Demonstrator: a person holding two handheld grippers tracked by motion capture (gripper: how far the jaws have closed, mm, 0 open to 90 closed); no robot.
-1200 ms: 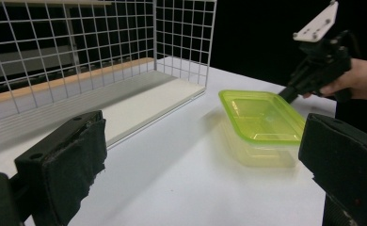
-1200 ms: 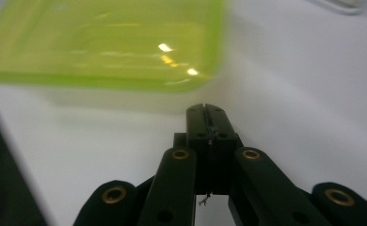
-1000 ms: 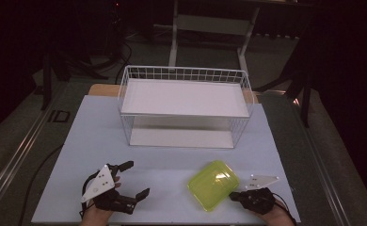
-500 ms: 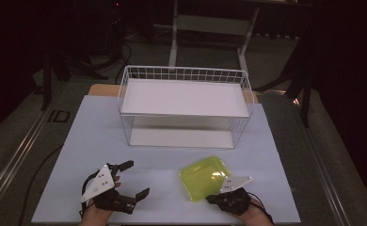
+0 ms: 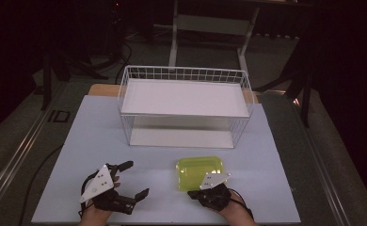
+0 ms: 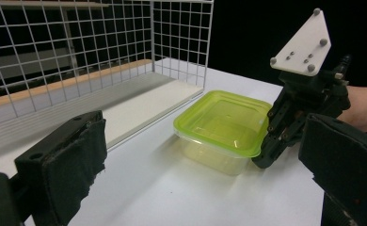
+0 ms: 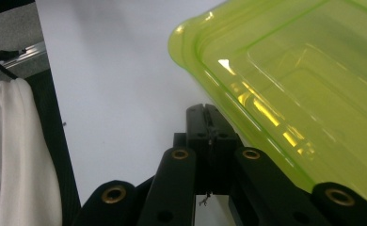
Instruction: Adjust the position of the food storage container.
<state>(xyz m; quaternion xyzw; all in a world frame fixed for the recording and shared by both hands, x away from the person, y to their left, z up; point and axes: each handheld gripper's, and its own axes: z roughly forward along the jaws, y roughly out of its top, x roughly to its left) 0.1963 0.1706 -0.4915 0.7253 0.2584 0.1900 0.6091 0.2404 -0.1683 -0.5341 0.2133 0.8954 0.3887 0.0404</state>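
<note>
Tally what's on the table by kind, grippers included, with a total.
Wire rack: 1
Green-lidded container: 1
Grippers: 2, left, right
Total: 4

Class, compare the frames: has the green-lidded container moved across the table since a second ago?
Yes. The container has slid leftward with the right gripper: it sat below the wire basket's right end and now lies nearer its middle.

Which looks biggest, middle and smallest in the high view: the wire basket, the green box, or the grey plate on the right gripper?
1. Wire basket: by far the biggest, though farthest from the camera.
2. Green box: much smaller than the basket.
3. Grey plate atop the right gripper: smallest, even though it sits nearest the camera.
</note>
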